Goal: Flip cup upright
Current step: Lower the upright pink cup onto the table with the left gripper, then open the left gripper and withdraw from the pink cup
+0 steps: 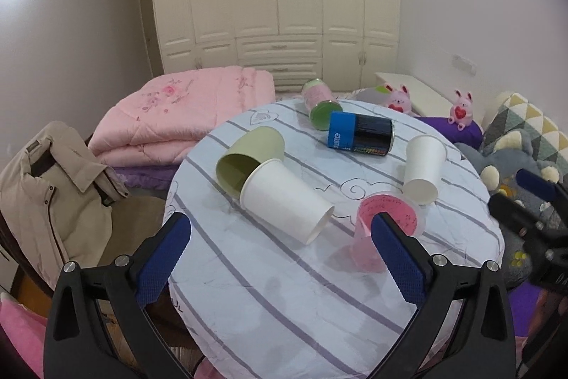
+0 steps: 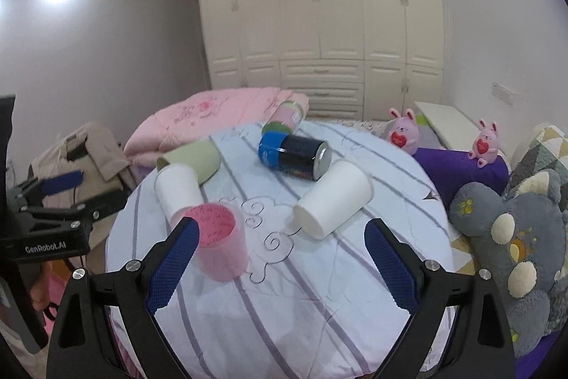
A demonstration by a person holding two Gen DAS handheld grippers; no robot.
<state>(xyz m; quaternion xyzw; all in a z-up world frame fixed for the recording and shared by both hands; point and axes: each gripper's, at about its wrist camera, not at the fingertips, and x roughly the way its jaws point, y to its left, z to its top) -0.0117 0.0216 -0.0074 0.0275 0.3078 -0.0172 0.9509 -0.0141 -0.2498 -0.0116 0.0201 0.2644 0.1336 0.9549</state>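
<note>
On the round striped table [image 1: 284, 301] a pink translucent cup [image 1: 387, 215] stands upright; it also shows in the right wrist view [image 2: 222, 244]. Two white paper cups lie on their sides: one [image 1: 287, 199] at left, one [image 1: 424, 167] at right, the latter also in the right wrist view [image 2: 333, 203]. A green cup [image 1: 248, 158] lies on its side behind the left one. My left gripper [image 1: 280, 258] is open and empty above the table's near part. My right gripper [image 2: 284, 258] is open and empty, between the pink cup and the right white cup.
A blue-and-black can [image 1: 360, 134] and a green-lidded jar [image 1: 319, 103] lie on their sides at the back of the table. A folded pink quilt [image 1: 184, 116] lies behind left, a beige jacket [image 1: 53, 194] on a chair left, plush toys [image 2: 514, 229] right.
</note>
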